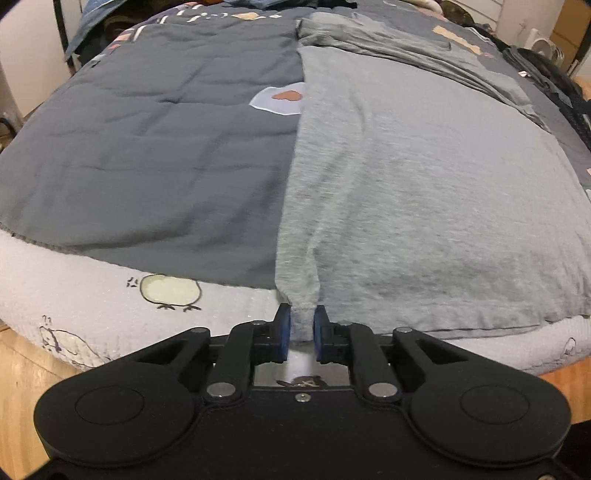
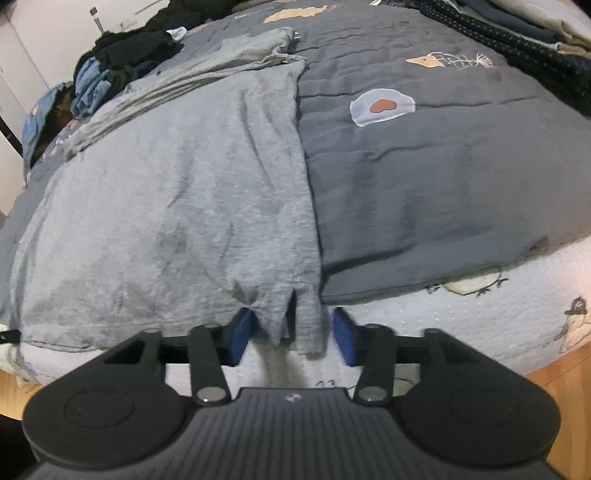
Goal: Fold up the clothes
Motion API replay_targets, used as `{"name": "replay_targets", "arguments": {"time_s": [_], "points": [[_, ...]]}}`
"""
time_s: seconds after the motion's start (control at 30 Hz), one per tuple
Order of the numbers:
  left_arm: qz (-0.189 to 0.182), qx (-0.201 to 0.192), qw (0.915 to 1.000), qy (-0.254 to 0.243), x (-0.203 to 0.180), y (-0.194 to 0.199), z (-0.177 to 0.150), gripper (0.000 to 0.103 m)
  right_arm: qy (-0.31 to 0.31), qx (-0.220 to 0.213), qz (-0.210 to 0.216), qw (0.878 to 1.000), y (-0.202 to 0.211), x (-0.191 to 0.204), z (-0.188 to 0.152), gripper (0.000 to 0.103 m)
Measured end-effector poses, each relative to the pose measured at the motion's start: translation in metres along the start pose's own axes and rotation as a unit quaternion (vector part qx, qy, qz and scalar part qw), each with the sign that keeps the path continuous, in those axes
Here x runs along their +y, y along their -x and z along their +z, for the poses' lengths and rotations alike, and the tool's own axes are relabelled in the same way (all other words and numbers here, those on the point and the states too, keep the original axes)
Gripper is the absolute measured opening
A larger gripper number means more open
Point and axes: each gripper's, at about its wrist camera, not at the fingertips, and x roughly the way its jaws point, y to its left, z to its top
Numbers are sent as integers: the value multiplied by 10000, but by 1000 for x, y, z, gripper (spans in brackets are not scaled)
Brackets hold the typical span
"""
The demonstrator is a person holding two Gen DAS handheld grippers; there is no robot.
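Observation:
A light grey T-shirt (image 1: 424,177) lies flat on the bed, its sleeves folded across the far end. In the left wrist view its near left hem corner is pinched between the blue pads of my left gripper (image 1: 302,328), which is shut on it at the bed's front edge. In the right wrist view the same T-shirt (image 2: 177,206) fills the left half. Its near right hem corner hangs down between the spread blue pads of my right gripper (image 2: 291,332), which is open around the cloth without squeezing it.
A dark grey quilt (image 1: 147,155) with a fried-egg patch (image 2: 382,107) covers the bed over a white printed sheet (image 1: 110,306). Piled dark and blue clothes (image 2: 110,70) sit at the far left corner, folded dark fabric (image 2: 517,33) along the far right. Wooden floor (image 2: 561,384) lies below.

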Motion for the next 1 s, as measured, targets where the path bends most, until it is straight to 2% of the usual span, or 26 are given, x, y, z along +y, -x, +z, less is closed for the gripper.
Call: {"name": "replay_targets", "arguments": {"time_s": [0.07,0.1,0.27,0.33,0.37,0.43,0.47,0.53,0.57,0.6,0.67,0.83,1.0], "points": [[-1,-9,10000,-35,-2,1,-1,11,-167,55,250,9995,-1,-1,0,10],[-2,-14,10000,-51,-3,1,-1,11,-277,56,346,9990,0,-2,0,9],[108,17,9999,-72,-6,-3,2,14,-707,-18,711,9950,4,-4,1,8],[185,-6,9997,-159,-9,-3,3,21,-776,-8,720,9944,4,-5,1,9],[220,1,9996,-177,-11,-4,3,29,-816,43,708,9941,2,-5,1,11],[216,-9,9996,-186,-12,-6,4,32,-879,106,630,9941,-1,-4,1,15],[194,-21,9996,-190,-12,-6,4,31,-876,158,616,9941,-3,-4,2,15],[116,-47,9997,-191,-13,-8,3,20,-821,132,618,9946,-4,-3,0,15],[46,-35,9998,-173,-13,-8,3,12,-789,122,616,9949,-4,-2,0,11],[16,-27,9999,-154,-13,-7,3,10,-854,78,641,9943,-3,-3,0,9],[-45,-14,9999,-117,-12,-4,4,9,-1048,12,758,9916,0,-5,0,7],[-319,-251,9990,-171,-6,36,17,8,-1636,-294,1239,9783,24,-15,5,6],[-585,-509,9969,-164,-2,77,34,8,-1683,-543,1441,9736,59,-19,17,6]]}}
